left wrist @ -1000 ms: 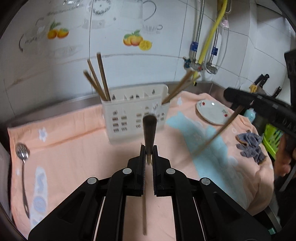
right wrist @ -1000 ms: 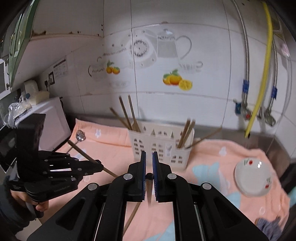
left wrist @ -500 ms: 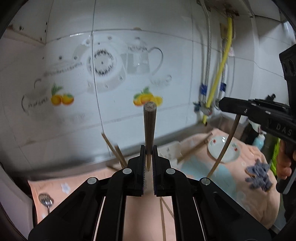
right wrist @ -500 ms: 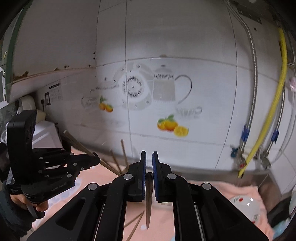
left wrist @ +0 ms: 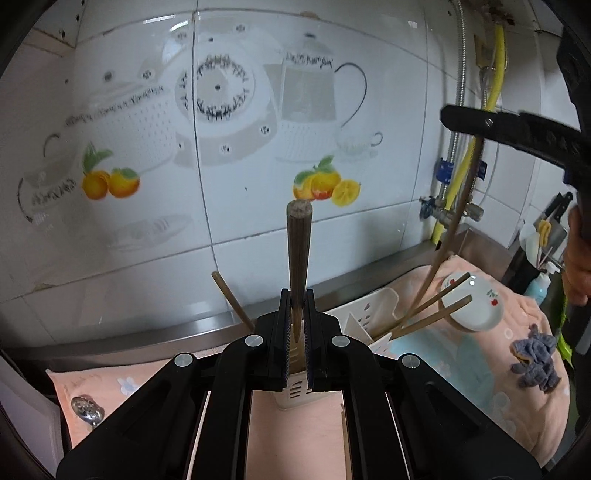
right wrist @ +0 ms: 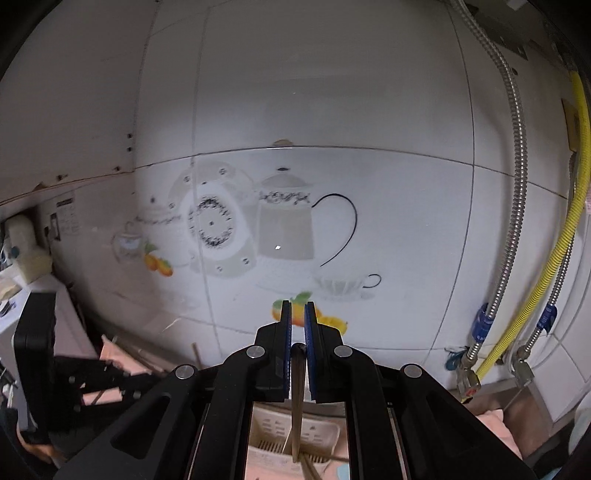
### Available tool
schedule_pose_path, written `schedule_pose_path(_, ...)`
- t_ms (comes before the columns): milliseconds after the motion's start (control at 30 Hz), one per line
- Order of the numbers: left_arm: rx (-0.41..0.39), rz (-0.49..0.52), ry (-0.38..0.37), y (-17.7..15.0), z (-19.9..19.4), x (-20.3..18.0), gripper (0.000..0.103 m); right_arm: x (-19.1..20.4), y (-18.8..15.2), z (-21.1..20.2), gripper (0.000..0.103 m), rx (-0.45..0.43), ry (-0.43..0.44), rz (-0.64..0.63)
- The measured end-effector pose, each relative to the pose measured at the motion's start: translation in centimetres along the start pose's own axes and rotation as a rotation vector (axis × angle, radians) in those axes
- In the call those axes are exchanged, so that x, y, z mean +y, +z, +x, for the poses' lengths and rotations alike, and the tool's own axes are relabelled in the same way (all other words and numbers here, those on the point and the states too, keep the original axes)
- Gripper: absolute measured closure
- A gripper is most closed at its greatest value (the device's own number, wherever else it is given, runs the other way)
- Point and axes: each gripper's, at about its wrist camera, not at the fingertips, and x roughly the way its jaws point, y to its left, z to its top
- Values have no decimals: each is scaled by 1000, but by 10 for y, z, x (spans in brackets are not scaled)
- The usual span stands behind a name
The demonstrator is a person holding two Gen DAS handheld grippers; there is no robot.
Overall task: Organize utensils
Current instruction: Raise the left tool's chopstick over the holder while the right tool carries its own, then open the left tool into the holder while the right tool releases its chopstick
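Chopstick (left wrist: 298, 258) stands pinched in our left tongs (left wrist: 297, 332), above the white holder (left wrist: 373, 314) on the counter. Our right tongs (right wrist: 297, 350) grip another chopstick (right wrist: 297, 398) hanging over the holder's slots. We judge either could slip or miss a slot if tilted.

Dim, soft indoor light; fisheye-bent edges, glare on tiles (left wrist: 207, 22), slight blur

A home kitchen: white wall tiles (left wrist: 229, 229) carry teapot-and-orange decals (left wrist: 321, 184), and a yellow gas hose (right wrist: 546, 273) runs beside braided steel water pipes (right wrist: 517, 206). A towel-covered counter (left wrist: 461, 365) holds a white utensil caddy (left wrist: 373, 314) and small saucer (left wrist: 476, 299).
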Motion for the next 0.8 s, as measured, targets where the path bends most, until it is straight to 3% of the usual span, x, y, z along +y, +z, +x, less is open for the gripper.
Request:
schedule_pose_path(400,46,-12,-19,-15,23,4,98,-13,-8,27,96,-20,-23,45)
schedule_pose_path(800,80,-10,-34,-24,36,-1,97,-19,-42,57,96,98,-24,52)
